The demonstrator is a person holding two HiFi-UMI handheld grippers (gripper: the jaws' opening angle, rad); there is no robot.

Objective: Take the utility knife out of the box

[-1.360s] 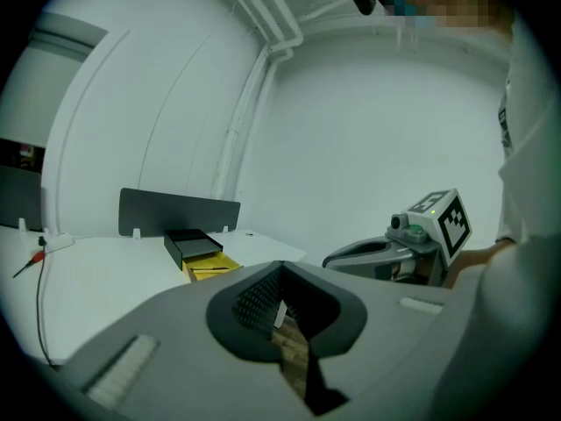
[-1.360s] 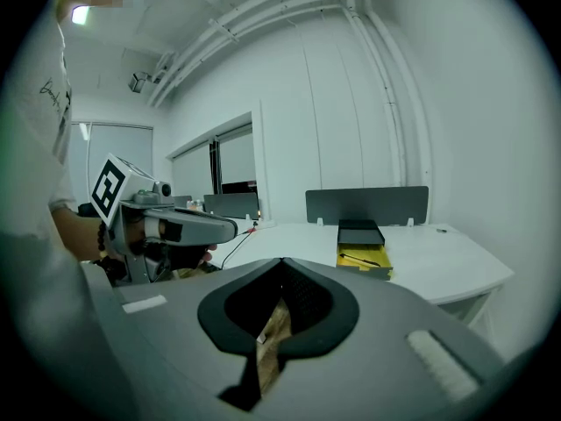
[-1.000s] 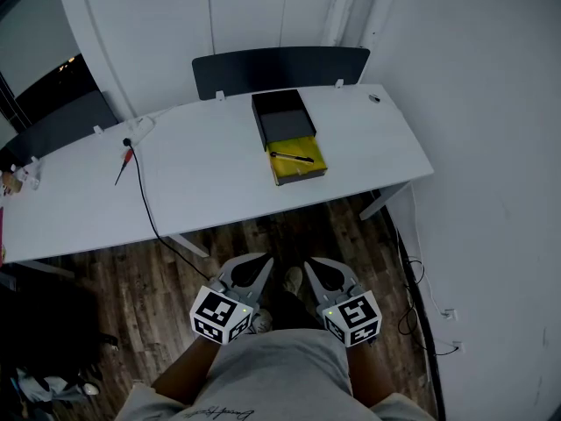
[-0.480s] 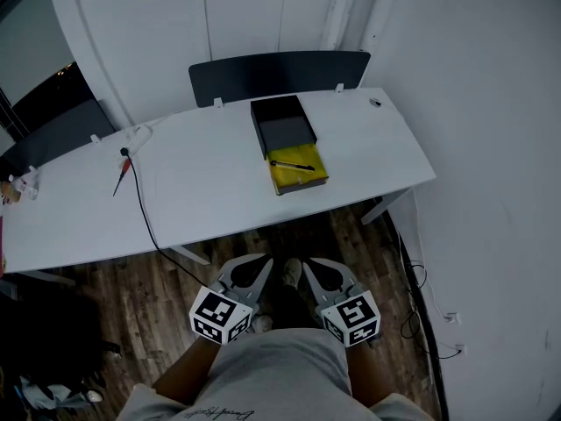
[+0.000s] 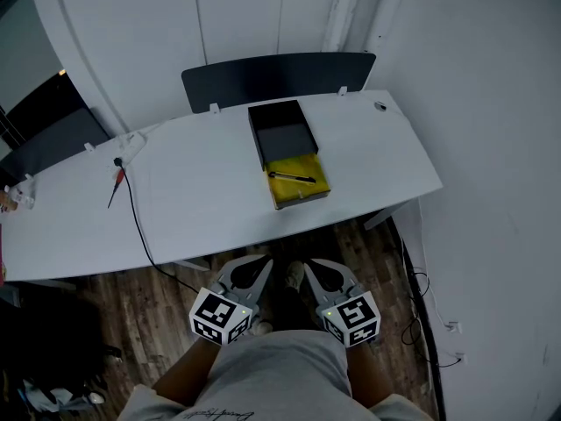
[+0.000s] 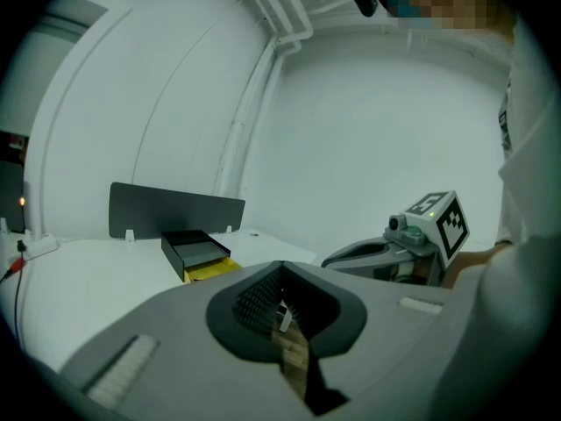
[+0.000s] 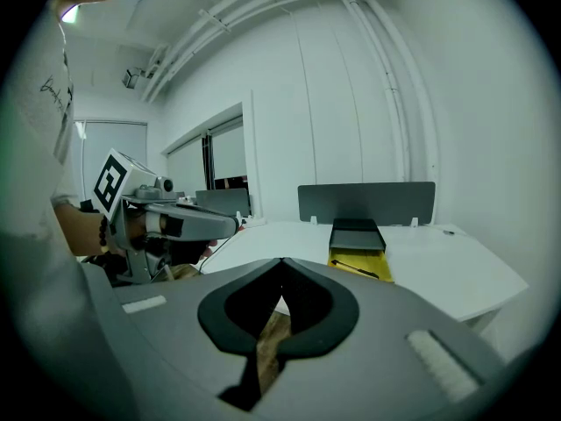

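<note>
Left gripper (image 5: pixel 260 263), right gripper (image 5: pixel 314 266): fingers pressed together, empty.
I see the utility knife (image 5: pixel 292 177) boxed (image 5: pixel 282 137) on the table (image 5: pixel 202 191).

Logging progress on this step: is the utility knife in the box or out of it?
In the box: the dark utility knife lies on the yellow lining of the open box on the white table.

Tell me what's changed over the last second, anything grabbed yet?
Nothing grabbed. The person has stepped closer: the table and the box sit lower and nearer in the head view. The left gripper and right gripper are still shut and empty, short of the table. The utility knife still lies on the box's yellow tray.
</note>
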